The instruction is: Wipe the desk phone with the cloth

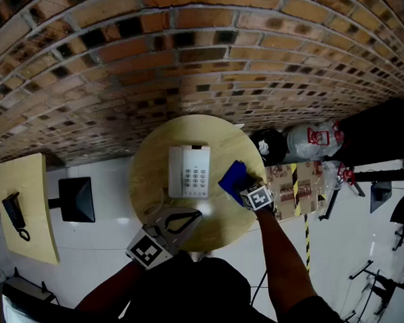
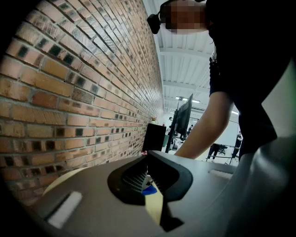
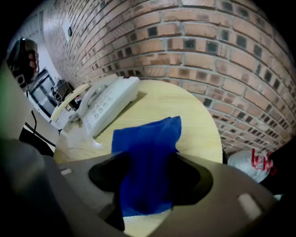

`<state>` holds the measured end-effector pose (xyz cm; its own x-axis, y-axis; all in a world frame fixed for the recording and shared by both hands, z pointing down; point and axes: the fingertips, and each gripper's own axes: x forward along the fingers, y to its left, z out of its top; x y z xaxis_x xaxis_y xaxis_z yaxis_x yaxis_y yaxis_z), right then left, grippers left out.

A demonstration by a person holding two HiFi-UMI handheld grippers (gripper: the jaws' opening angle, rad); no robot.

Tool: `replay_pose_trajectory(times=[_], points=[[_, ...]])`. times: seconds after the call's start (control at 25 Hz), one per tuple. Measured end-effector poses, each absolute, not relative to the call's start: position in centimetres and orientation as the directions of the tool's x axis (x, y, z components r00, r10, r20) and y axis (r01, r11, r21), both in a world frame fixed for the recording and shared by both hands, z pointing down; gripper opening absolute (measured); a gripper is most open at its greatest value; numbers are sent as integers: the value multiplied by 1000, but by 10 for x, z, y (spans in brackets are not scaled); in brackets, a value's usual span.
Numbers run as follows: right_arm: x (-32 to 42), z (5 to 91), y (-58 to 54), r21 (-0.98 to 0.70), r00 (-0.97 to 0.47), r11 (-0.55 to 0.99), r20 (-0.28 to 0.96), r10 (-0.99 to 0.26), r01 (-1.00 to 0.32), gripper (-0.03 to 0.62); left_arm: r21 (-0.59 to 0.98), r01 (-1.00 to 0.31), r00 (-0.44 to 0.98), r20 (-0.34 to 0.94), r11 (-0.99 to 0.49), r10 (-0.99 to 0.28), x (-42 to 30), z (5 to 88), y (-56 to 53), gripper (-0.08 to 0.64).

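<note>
A white desk phone (image 1: 189,171) lies in the middle of a round wooden table (image 1: 145,174); in the right gripper view the phone (image 3: 104,104) is at the far left. Just right of it a blue cloth (image 1: 231,178) lies on the tabletop. My right gripper (image 1: 244,189) is at the cloth's near end with its jaws wide. The cloth (image 3: 148,152) runs between them and out ahead over the wood, filling the right gripper (image 3: 148,185). My left gripper (image 1: 185,219) hovers by the table's front edge, below the phone. It is shut and empty, and its own view (image 2: 149,183) shows only a sliver of table.
A brick wall (image 1: 197,70) runs behind the table. To the left stands a second wooden table (image 1: 36,227) with a black object (image 1: 16,214) on it, and a black box (image 1: 77,199) sits on the floor. Bags (image 1: 309,142) and a cardboard box (image 1: 291,186) crowd the right side.
</note>
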<state>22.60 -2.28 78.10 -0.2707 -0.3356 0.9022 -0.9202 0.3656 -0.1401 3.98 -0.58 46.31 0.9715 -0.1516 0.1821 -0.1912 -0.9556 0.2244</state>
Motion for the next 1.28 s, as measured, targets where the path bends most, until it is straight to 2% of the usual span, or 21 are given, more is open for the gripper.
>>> replay_pose_trajectory(times=[0.24, 0.36, 0.44, 0.64, 0.88, 1.08, 1.28], points=[[224, 779, -27, -84, -222, 375, 914, -340, -923, 256, 229, -214, 969, 172, -950, -177, 35, 465, -12, -11], [211, 775, -27, -117, -249, 374, 911, -327, -920, 132, 230, -219, 969, 162, -948, -185, 34, 463, -13, -11], [213, 781, -27, -109, -241, 369, 911, -334, -923, 103, 244, -226, 969, 152, -943, -193, 35, 461, -12, -11], [195, 755, -46, -118, -288, 391, 864, -412, -913, 94, 215, -227, 970, 140, -950, -200, 31, 455, -11, -11], [141, 691, -128, -92, -395, 521, 765, -508, -848, 95, 223, -279, 958, 125, -934, -256, 14, 445, -14, -12], [96, 679, -193, -62, -436, 605, 752, -494, -793, 94, 217, -323, 944, 149, -921, -296, -11, 453, -17, -12], [73, 702, -192, -68, -439, 659, 796, -417, -749, 94, 221, -362, 930, 152, -905, -335, -34, 455, -22, -12]])
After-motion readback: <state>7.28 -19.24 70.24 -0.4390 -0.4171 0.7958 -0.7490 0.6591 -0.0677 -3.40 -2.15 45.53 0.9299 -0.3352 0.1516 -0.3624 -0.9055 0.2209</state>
